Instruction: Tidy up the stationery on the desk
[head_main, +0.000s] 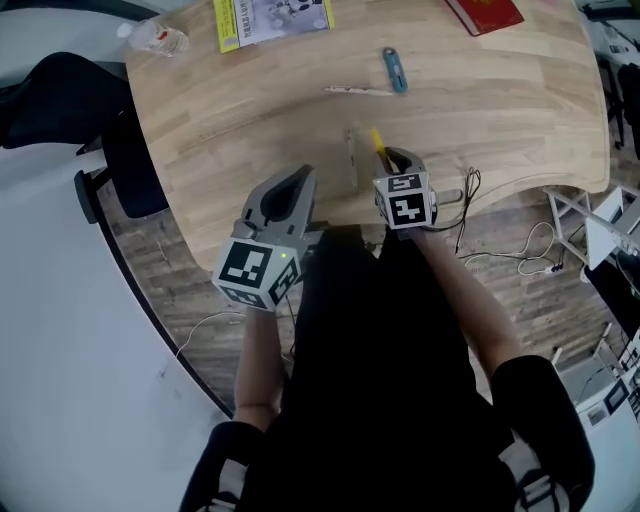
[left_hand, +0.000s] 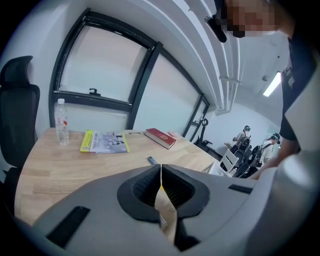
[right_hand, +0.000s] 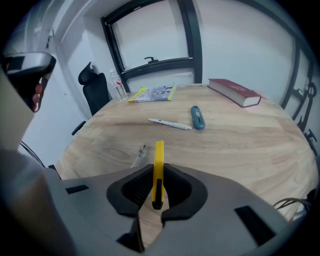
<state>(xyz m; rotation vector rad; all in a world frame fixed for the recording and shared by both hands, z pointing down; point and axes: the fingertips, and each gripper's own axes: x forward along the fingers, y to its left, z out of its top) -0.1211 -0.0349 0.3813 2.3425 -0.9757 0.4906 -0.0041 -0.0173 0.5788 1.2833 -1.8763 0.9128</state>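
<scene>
r gripper (right_hand: 158, 200) clamps yellow marker (right_hand: 158, 165) over desk (right_hand: 240, 145).

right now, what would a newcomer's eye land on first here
Most likely the slim yellow item clamped in the right gripper and poking out of it, near the front edge of the wooden desk. Next come the red book at the desk's far right and the yellow-spined magazine further left along the far side. A teal cutter and a white pen lie loose in between.
</scene>
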